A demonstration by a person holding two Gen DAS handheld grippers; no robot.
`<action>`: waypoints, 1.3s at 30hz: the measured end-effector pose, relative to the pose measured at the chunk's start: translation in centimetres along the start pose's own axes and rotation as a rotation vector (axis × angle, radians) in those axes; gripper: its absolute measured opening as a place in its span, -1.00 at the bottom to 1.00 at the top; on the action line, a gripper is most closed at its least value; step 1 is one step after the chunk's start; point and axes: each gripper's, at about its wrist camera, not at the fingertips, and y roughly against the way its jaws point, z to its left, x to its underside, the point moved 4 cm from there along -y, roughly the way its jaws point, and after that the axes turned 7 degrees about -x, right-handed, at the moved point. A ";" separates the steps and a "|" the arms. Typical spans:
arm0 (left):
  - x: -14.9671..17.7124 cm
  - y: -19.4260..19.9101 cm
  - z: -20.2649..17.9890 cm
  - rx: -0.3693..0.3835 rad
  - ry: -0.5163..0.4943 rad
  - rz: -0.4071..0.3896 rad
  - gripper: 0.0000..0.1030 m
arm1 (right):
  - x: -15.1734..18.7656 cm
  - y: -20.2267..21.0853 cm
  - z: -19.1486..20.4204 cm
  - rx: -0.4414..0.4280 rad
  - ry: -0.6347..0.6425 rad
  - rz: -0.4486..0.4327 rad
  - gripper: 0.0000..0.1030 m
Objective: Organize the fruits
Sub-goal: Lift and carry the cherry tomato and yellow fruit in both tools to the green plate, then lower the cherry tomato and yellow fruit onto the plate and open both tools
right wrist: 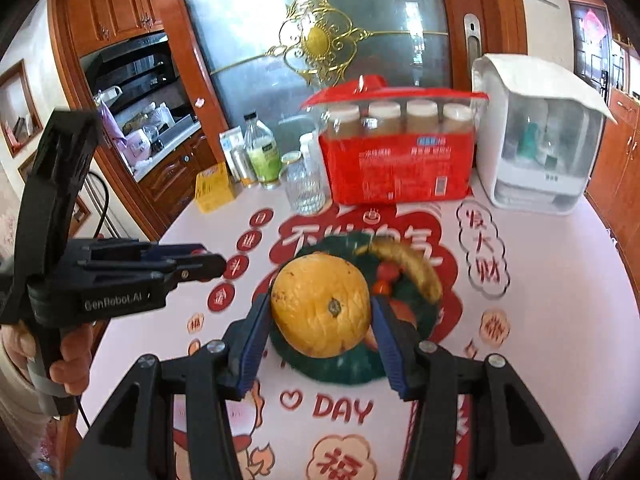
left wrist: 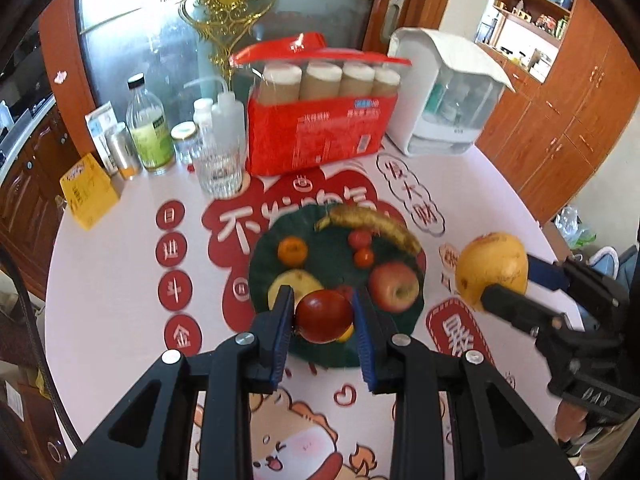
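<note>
Fruit fills both your grippers. Your left gripper (left wrist: 323,316) is clamped on a dark red apple (left wrist: 324,315), its blue pads (left wrist: 280,340) pressed against either side, and the apple hangs above the near edge of the dark green plate (left wrist: 332,258). Your right gripper (right wrist: 320,320) is closed around a large yellow-orange citrus fruit (right wrist: 320,305), stem scar facing the camera, held above the near half of that same plate (right wrist: 344,368); in the left wrist view this fruit (left wrist: 492,270) sits off the plate's right side, clear of the tablecloth (left wrist: 120,320).

On the plate you have a spotted banana (left wrist: 370,226) curving along the far rim, two small red tomatoes (left wrist: 362,246) just inside the banana, a small orange (left wrist: 293,249) on the plate's left side, a yellowish fruit (left wrist: 294,284) nearer you and partly behind your left finger, and a red-and-yellow apple (left wrist: 394,286) on the plate's right side.

Beyond the plate stands a red pack of paper cups (left wrist: 320,128), with a clear drinking glass (left wrist: 218,170) and several bottles (left wrist: 150,128) to the plate's far left and a white covered container (left wrist: 444,96) to its far right. Your hand (right wrist: 70,356) shows on the left gripper's handle in the right wrist view.
</note>
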 end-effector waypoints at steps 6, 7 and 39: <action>-3.0 -2.3 0.4 -0.032 0.034 0.008 -0.46 | -3.8 -2.4 -2.1 0.028 0.043 0.004 -0.01; -3.4 -3.0 0.5 -0.031 0.046 0.017 -0.46 | -4.1 -3.0 -2.3 0.032 0.050 0.008 -0.01; -2.2 -19.9 1.0 -0.010 0.197 0.238 -0.46 | 2.3 -20.4 -5.2 0.009 0.148 0.267 0.00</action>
